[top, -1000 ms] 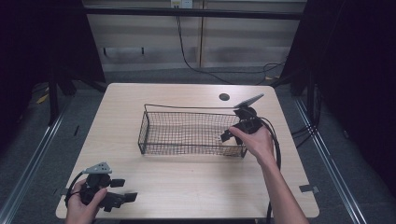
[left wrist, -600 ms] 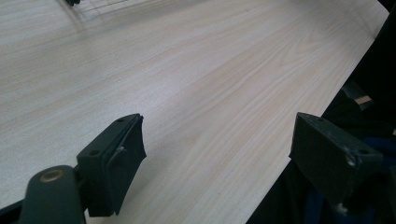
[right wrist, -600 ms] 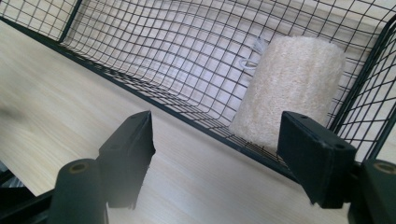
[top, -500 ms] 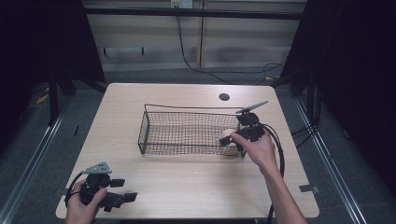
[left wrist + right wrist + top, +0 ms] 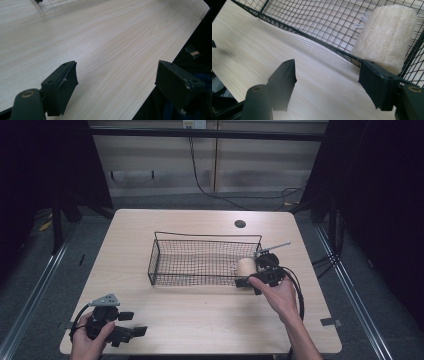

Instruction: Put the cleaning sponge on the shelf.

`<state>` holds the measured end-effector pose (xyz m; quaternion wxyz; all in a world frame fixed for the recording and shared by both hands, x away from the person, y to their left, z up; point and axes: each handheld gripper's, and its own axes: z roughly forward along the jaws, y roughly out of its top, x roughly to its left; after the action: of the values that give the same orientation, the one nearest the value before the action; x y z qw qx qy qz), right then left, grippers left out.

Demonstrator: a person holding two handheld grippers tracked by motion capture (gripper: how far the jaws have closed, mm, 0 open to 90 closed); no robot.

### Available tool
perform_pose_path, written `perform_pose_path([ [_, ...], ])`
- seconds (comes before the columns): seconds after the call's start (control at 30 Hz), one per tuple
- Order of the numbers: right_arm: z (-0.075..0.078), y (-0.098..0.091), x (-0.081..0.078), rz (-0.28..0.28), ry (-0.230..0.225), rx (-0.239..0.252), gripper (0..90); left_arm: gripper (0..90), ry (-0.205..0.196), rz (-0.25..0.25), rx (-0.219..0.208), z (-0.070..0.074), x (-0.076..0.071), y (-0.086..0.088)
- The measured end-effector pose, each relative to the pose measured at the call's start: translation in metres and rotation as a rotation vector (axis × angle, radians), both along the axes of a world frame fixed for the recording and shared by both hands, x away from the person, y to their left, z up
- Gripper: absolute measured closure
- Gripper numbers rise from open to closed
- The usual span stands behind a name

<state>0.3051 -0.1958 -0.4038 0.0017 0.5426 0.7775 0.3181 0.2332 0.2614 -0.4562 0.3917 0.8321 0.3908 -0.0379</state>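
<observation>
1 loofah roll [image 5: 387,37] in 1 wire basket [image 5: 200,262]; 2 grippers, left [image 5: 116,82] and right [image 5: 327,82], gape empty.

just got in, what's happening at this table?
A person holds a two-jaw gripper in each hand at a light wooden table. A cream, fuzzy cylindrical roll lies inside the black wire mesh basket, at its right end. The right gripper sits just outside the basket's near right corner; its fingers have been closing but stand apart with nothing between them. The left gripper rests open at the table's near left corner.
</observation>
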Motion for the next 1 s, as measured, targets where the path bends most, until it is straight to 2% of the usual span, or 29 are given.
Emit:
perform_pose_path([
  [0.07,-0.003,-0.001,-0.005,0.001,-0.009,0.017,30.3,17.4,-0.002,-0.001,0.002,0.0,0.0,0.0],
  [0.3,-0.012,-0.003,-0.024,0.011,-0.039,0.015,31.3,17.4,0.001,0.002,-0.003,0.0,0.001,0.001],
  [0.37,-0.014,-0.003,-0.029,0.018,-0.061,0.024,31.5,17.4,0.001,0.001,-0.002,0.0,0.001,0.001],
  [0.6,-0.018,-0.005,-0.043,0.018,-0.066,0.023,31.4,17.4,0.004,0.01,-0.009,0.0,0.0,0.002],
  [0.87,-0.027,-0.012,-0.065,0.012,-0.063,-0.01,31.4,17.4,0.001,0.01,-0.005,0.0,0.001,0.002],
  [1.0,-0.036,-0.018,-0.075,-0.011,-0.087,-0.006,31.5,17.4,0.001,0.009,-0.002,0.0,0.001,0.001],
])
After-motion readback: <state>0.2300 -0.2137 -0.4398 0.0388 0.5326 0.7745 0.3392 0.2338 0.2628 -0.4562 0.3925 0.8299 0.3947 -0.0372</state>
